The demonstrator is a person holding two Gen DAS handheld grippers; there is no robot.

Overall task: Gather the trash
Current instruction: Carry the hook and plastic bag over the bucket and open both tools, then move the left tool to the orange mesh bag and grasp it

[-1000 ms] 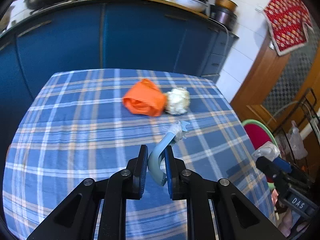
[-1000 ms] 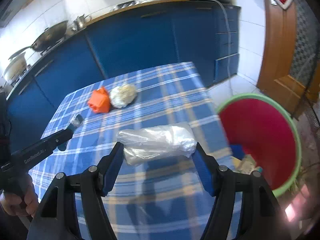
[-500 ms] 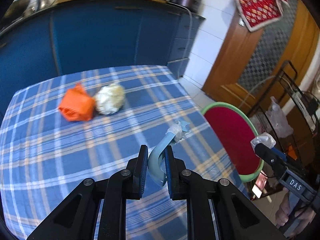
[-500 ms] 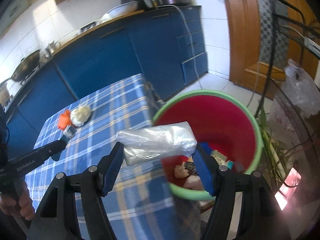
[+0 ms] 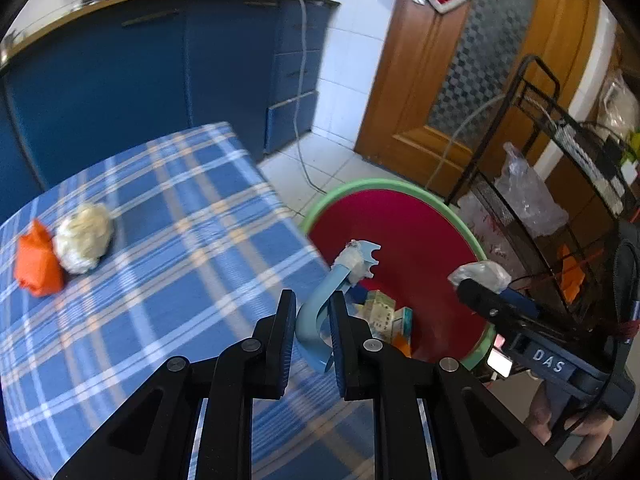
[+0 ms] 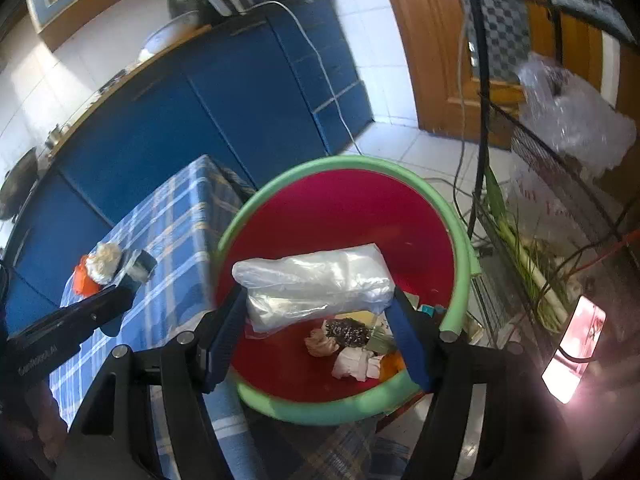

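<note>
My left gripper (image 5: 312,320) is shut on a curved light-blue plastic piece (image 5: 324,300) and holds it over the table's right edge, beside the red bin with a green rim (image 5: 384,188). My right gripper (image 6: 316,316) is shut on a clear plastic bag (image 6: 316,280) and holds it above the same bin (image 6: 460,232), which holds several scraps. An orange wad (image 5: 38,260) and a white crumpled wad (image 5: 84,236) lie on the blue plaid tablecloth (image 5: 168,240). They also show small in the right wrist view, the white wad (image 6: 105,266) beside the orange one (image 6: 82,282).
Blue kitchen cabinets (image 5: 160,72) stand behind the table. A wooden door (image 5: 460,80) and a black wire rack (image 5: 560,160) with plastic bags stand right of the bin. A white cable (image 5: 300,100) runs down to the tiled floor.
Both grippers have swung right, from over the table to the bin. The right gripper now holds its bag over the bin's inside. Both grips are unchanged.
</note>
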